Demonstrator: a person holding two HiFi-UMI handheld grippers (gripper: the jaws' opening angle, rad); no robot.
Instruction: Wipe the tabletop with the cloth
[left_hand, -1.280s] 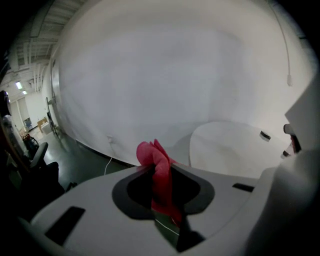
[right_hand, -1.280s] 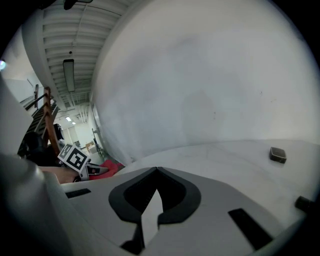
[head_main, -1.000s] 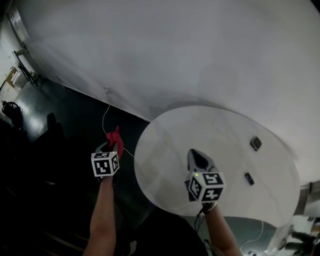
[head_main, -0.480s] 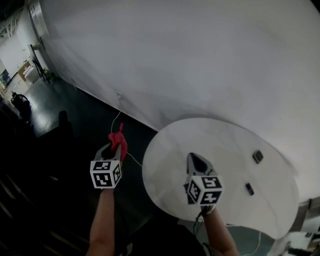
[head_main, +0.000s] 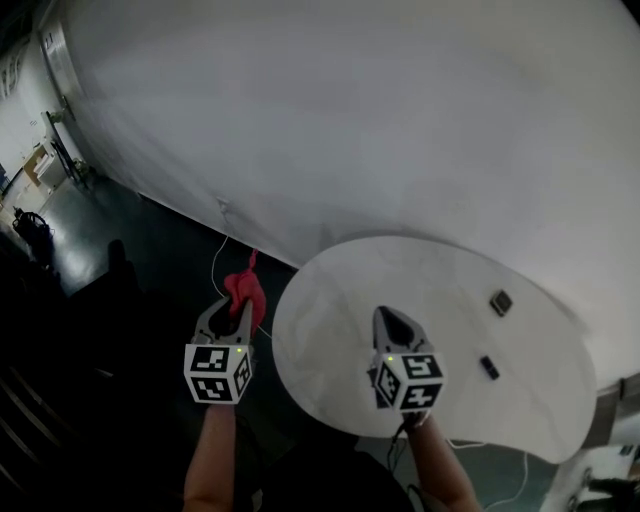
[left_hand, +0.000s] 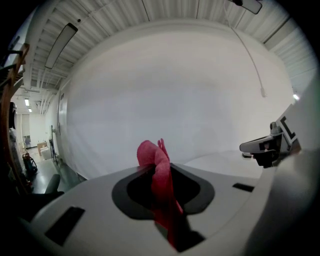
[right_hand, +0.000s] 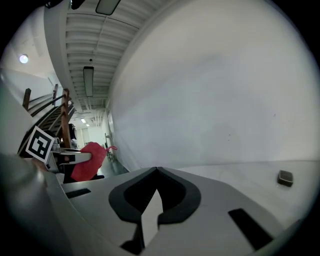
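Note:
A red cloth (head_main: 244, 292) is pinched in my left gripper (head_main: 233, 312), held over the dark floor just left of the round white table (head_main: 340, 300). In the left gripper view the cloth (left_hand: 156, 170) sticks up between the shut jaws. My right gripper (head_main: 397, 322) hovers over the near part of the tabletop, jaws shut with nothing in them. From the right gripper view the cloth (right_hand: 88, 160) shows at the left, and the tabletop (right_hand: 235, 172) stretches ahead.
Two small dark objects lie on the table's right side, one square (head_main: 500, 301), one narrow (head_main: 489, 367). A large white backdrop (head_main: 380, 120) rises behind the table. A thin white cable (head_main: 216, 262) runs on the dark floor at left.
The left gripper with the cloth has drifted slightly right, closer to the table's edge. The head view has shifted a little; the right gripper keeps its place over the table.

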